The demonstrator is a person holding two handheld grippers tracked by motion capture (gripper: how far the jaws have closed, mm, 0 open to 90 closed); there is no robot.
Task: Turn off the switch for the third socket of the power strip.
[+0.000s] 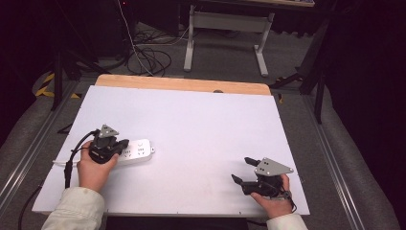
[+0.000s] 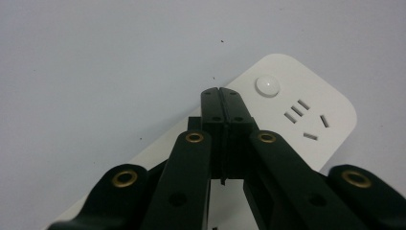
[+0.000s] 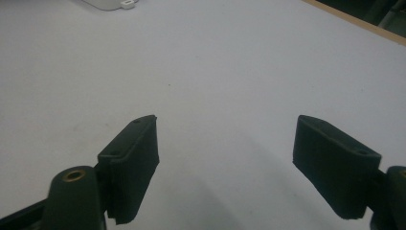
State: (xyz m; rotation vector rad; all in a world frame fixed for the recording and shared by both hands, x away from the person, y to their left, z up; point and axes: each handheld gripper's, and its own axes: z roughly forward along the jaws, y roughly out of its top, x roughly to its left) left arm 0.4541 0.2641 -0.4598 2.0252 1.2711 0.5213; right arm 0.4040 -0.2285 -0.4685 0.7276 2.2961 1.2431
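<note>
Two grippers rested on the white table [image 1: 191, 120]. At the lower left of the high view, the left gripper [image 1: 125, 143] had its jaws pressed together with nothing between them, poised over the near end of a white power strip [image 1: 136, 151]. In the left gripper view its tips sat just short of the strip's round button [image 2: 267, 85]. At the lower right, the right gripper [image 1: 243, 169] had its jaws wide apart over bare tabletop.
</note>
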